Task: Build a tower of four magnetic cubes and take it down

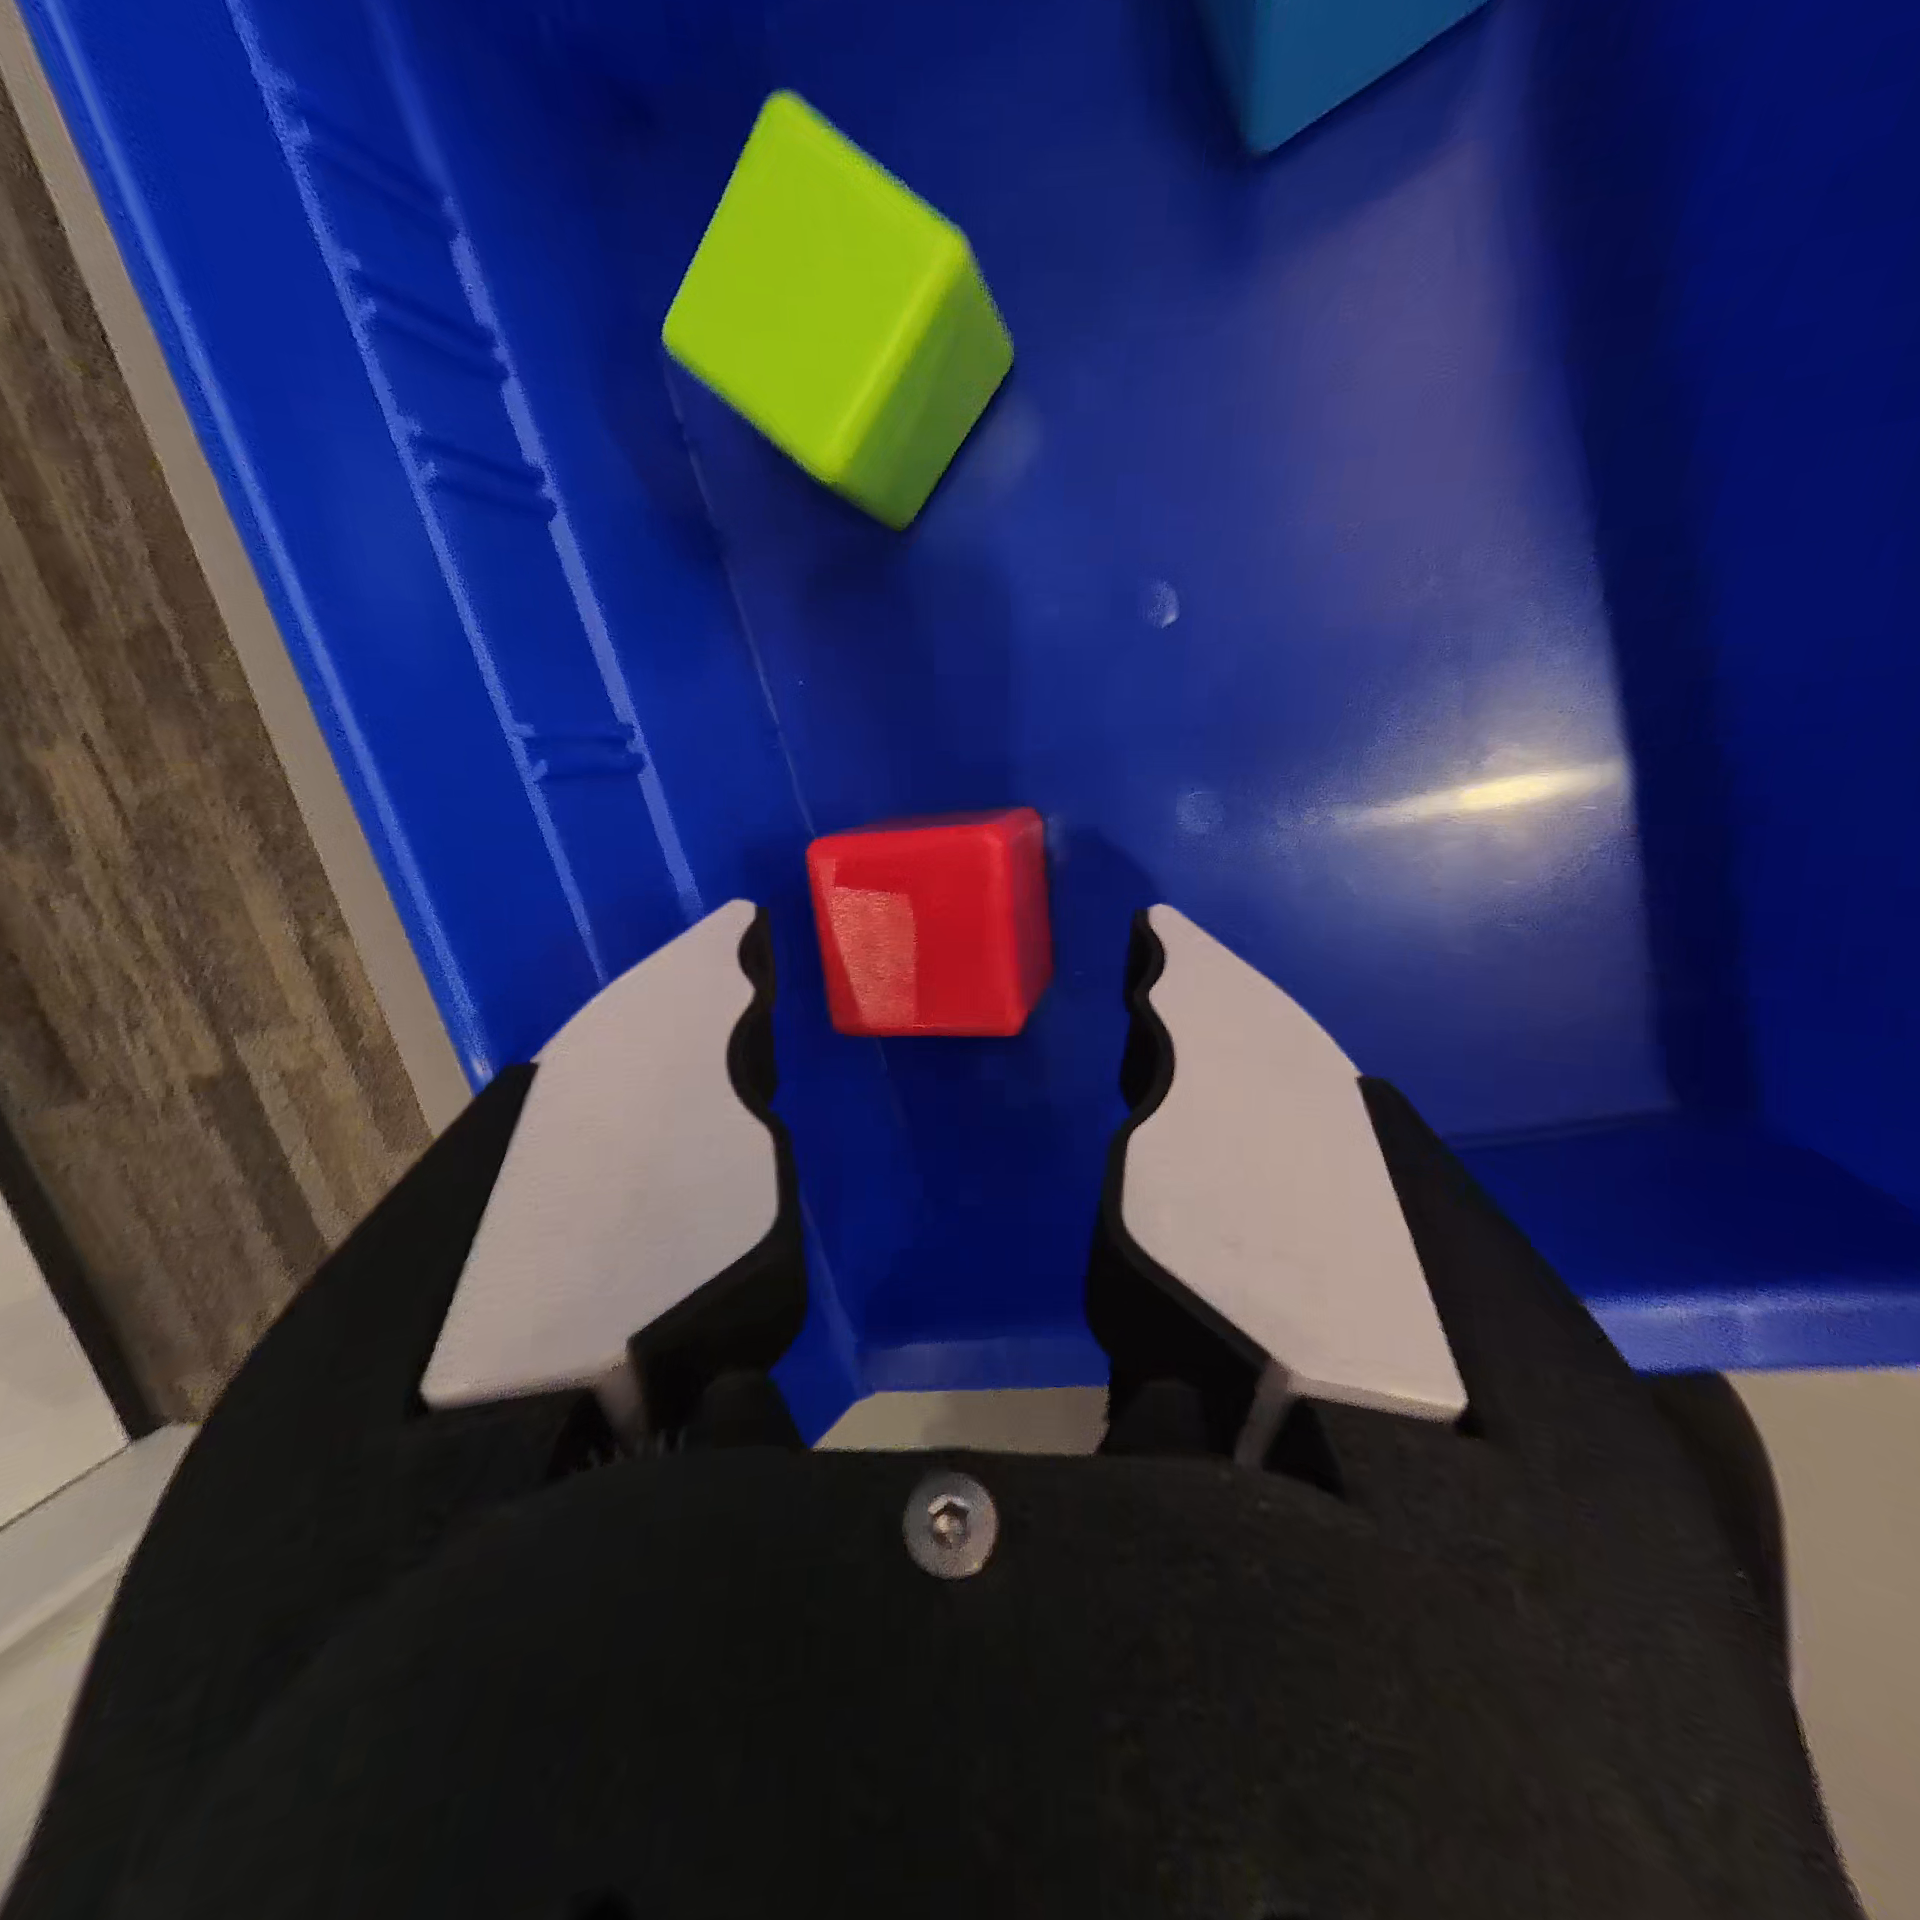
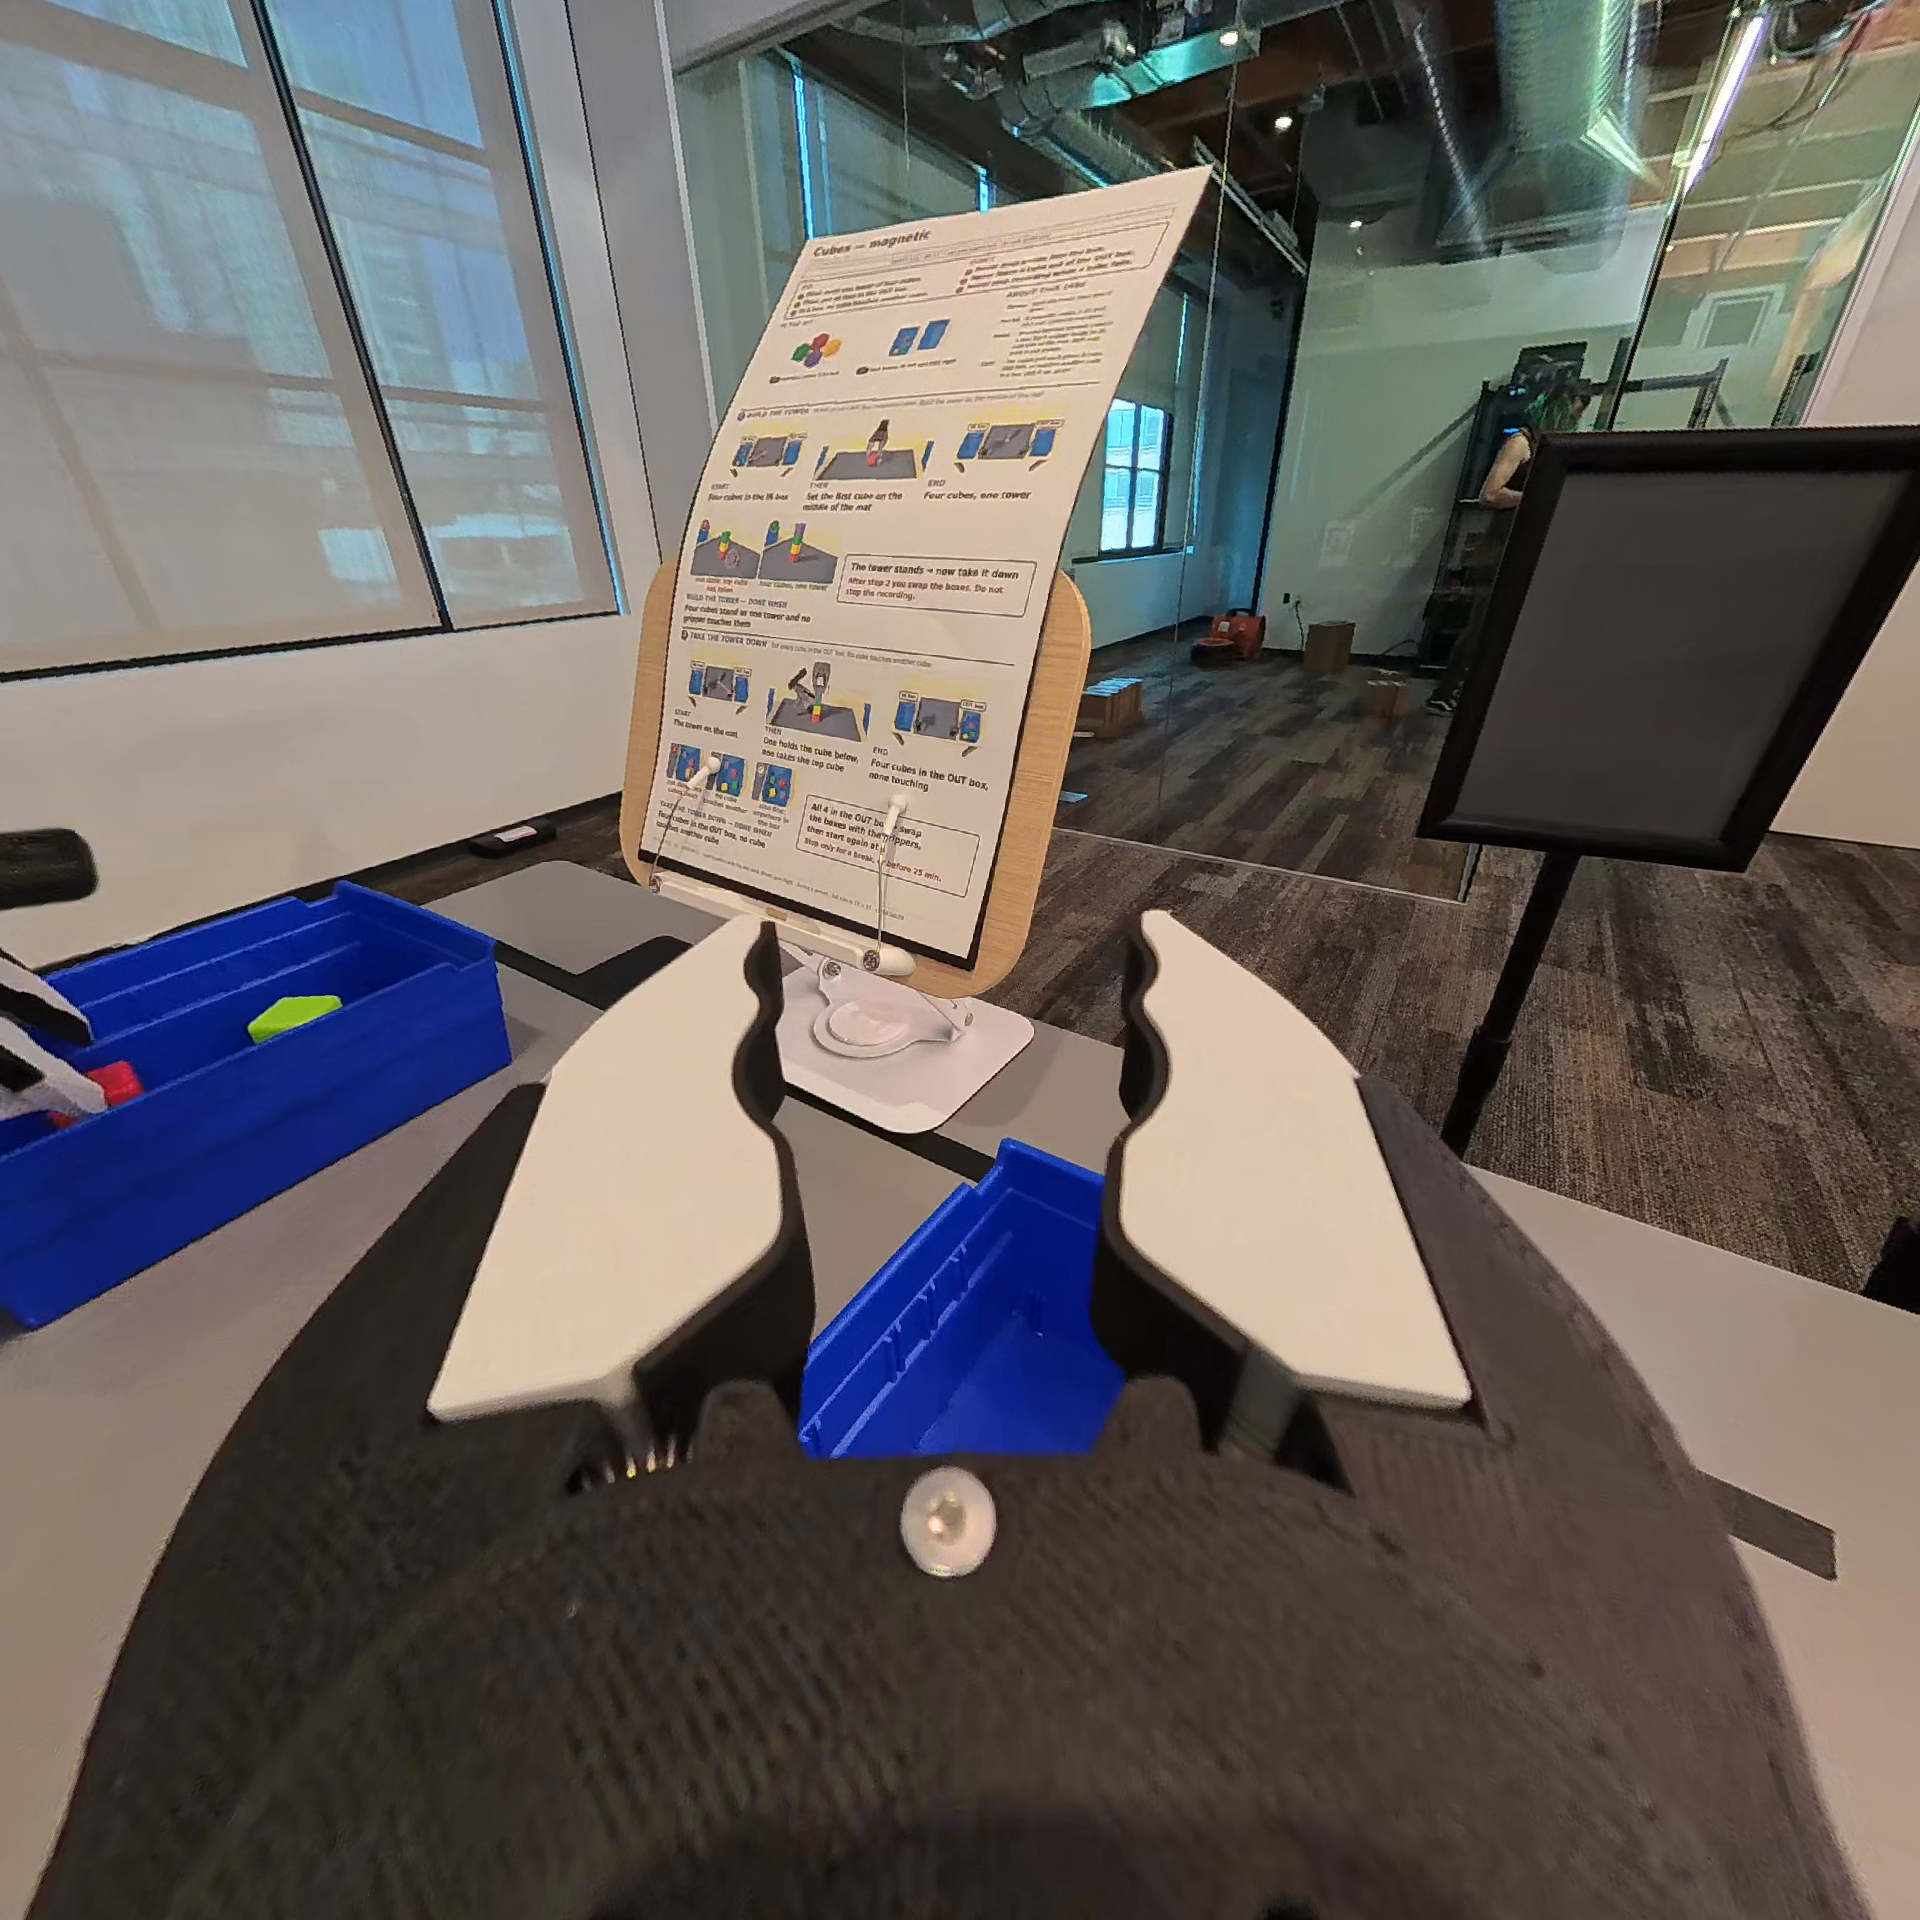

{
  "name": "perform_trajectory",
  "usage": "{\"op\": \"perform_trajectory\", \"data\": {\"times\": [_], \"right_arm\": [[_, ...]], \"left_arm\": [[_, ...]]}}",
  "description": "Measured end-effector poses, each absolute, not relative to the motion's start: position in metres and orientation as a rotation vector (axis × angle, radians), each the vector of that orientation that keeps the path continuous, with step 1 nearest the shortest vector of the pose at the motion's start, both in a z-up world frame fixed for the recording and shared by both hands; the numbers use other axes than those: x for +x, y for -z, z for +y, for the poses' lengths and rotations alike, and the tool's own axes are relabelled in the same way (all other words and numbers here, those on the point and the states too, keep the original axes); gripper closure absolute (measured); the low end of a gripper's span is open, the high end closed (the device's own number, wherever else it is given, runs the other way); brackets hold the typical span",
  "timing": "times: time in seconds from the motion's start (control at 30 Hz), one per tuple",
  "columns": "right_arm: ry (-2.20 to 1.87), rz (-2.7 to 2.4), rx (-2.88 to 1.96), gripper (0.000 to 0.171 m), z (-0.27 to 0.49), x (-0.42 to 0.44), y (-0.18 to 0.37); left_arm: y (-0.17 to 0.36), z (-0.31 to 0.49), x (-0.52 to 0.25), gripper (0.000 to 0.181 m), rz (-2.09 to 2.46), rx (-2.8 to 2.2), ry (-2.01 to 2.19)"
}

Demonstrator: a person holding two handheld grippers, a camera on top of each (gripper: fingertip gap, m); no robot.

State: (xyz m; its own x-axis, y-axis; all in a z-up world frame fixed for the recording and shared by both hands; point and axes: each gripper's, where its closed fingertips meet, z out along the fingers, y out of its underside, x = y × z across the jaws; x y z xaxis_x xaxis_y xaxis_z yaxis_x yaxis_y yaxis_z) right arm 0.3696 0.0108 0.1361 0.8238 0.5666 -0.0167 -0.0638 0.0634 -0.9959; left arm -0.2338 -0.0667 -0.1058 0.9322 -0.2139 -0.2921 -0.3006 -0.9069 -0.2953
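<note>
In the left wrist view a red cube (image 1: 928,923) sits on the floor of a blue bin (image 1: 1351,644), close to its left wall. My left gripper (image 1: 948,940) is open above it, one fingertip on each side, not touching. A green cube (image 1: 836,309) lies farther in, and a light blue cube (image 1: 1320,62) shows at the top edge. In the right wrist view my right gripper (image 2: 948,956) is open and empty, held above a second blue bin (image 2: 935,1340). The first bin (image 2: 249,1101) stands at the left with the green cube (image 2: 293,1016), the red cube (image 2: 123,1081) and the left gripper's fingers (image 2: 47,1049).
An instruction sheet on a wooden stand (image 2: 883,582) stands at the table's far side. A black framed sign on a pole (image 2: 1683,644) stands to the right on the carpet. The grey table top (image 2: 312,1382) lies between the two bins. Windows and a glass wall are behind. Across from one pair of fingers to the other is roughly 65 cm. My left gripper's tips are some 10 cm from the green cube (image 1: 836,309).
</note>
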Motion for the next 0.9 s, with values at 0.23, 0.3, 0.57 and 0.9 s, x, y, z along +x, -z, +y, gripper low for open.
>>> {"op": "perform_trajectory", "data": {"times": [0.23,0.3,0.57,0.9], "right_arm": [[-0.53,-0.407,-1.426,0.107,0.01,0.377,-0.137],[-0.534,-0.403,-1.426,0.107,0.01,0.379,-0.138],[-0.546,-0.392,-1.419,0.107,0.009,0.382,-0.139],[-0.55,-0.402,-1.429,0.107,0.011,0.379,-0.136]], "left_arm": [[0.121,-0.068,-0.249,0.117,0.324,-2.799,-0.406],[0.123,-0.069,-0.249,0.116,0.33,-2.82,-0.417],[0.134,-0.072,-0.241,0.119,0.372,-2.862,-0.418],[0.136,-0.078,-0.234,0.12,0.528,-2.917,-0.298]]}}
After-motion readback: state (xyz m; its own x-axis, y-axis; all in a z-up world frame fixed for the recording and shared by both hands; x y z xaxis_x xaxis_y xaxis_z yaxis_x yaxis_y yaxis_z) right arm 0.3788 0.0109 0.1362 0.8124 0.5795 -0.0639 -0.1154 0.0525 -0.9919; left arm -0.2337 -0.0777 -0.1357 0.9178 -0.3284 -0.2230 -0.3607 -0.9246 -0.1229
